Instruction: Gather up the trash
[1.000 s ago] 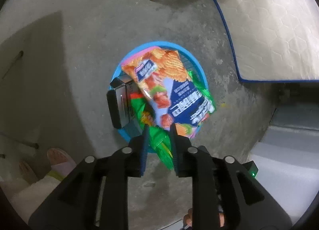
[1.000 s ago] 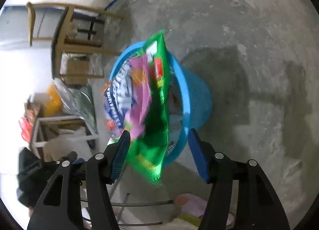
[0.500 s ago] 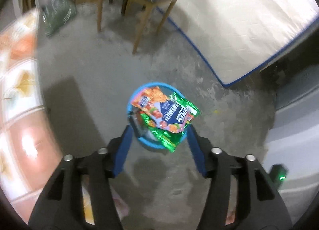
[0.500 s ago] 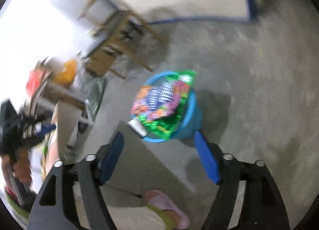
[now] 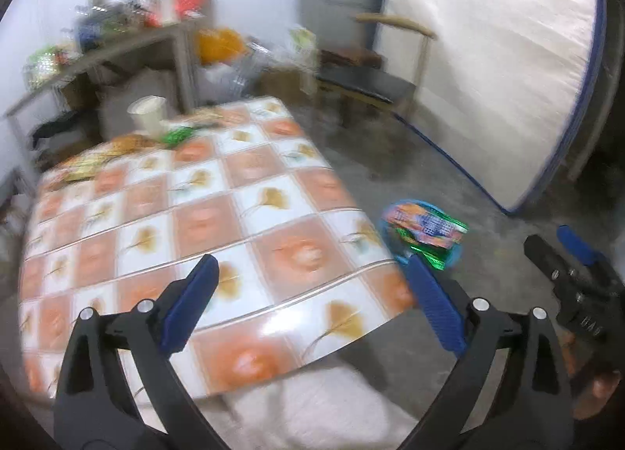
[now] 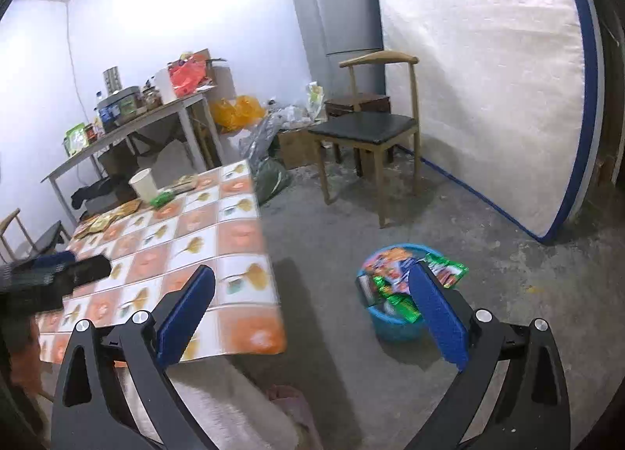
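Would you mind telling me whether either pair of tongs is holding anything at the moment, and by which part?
Nothing is held. The left tongs and right tongs are opening with nothing between them; the snack wrappers lie in the blue bin.

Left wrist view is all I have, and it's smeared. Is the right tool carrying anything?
Observer: No. The right tool has nothing between its pads, and its jaws are opening.
Operator: The bin is half hidden here. Where does it stand?
Observer: The blue bin stands on the floor, well clear of the table. The wrappers are heaped past its rim.
Operator: What's the grey slab behind the chair?
Observer: A tall grey fridge against the back wall. It is right behind the chair.
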Tool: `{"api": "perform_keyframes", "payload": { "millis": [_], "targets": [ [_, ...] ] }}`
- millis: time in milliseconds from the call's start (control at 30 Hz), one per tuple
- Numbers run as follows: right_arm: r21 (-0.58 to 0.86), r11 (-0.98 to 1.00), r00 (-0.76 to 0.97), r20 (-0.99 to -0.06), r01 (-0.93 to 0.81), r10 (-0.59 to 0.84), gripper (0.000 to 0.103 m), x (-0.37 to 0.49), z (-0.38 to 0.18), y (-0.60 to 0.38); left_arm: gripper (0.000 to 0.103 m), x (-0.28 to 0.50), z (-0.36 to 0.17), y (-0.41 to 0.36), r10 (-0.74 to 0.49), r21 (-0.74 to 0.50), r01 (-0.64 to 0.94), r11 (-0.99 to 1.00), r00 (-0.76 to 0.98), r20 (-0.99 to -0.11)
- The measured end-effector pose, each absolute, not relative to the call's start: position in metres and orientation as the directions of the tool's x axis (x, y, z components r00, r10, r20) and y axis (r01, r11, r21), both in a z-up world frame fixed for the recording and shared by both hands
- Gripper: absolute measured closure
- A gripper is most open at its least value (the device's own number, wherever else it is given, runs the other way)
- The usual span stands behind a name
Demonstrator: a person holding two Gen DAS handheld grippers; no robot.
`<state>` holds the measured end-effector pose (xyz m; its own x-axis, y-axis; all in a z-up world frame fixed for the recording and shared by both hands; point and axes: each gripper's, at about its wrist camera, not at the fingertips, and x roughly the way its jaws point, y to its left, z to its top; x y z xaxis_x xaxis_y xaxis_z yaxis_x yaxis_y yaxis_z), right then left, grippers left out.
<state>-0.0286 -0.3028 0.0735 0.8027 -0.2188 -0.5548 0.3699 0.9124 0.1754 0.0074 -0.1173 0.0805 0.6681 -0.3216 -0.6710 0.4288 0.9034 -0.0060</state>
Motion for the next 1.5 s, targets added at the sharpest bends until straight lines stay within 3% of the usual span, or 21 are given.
{"api": "perform_keyframes", "payload": {
  "millis": [167, 433, 733, 1500],
  "targets": [
    [0.147, 0.944, 0.780, -0.608, 0.294, -0.148, 0.007, -0.032, 0.070, -0.255, 0.009, -0.024, 0.077, -0.077, -0.211, 0.026, 0.290, 0.957, 0.752, -0.625],
    [0.015, 0.926, 0.678, -0.686, 0.377, -0.265, 0.007, -0.034, 0.052, -0.231, 0.009, -0.024, 0.050, -0.053, -0.083, 0.056, 0.172, 0.983, 0.706, -0.703],
    [-0.013, 0.892, 0.611, -0.724, 0.453, -0.321, 0.007, -0.034, 0.035, -0.241, 0.009, -0.023, 0.042, -0.050, -0.049, 0.068, 0.137, 0.988, 0.706, -0.706],
    [-0.074, 0.919, 0.622, -0.715, 0.387, -0.320, 0.007, -0.022, 0.035, -0.227, 0.009, -0.019, 0.042, -0.043, 0.005, 0.074, 0.068, 0.995, 0.705, -0.709]
  ]
}}
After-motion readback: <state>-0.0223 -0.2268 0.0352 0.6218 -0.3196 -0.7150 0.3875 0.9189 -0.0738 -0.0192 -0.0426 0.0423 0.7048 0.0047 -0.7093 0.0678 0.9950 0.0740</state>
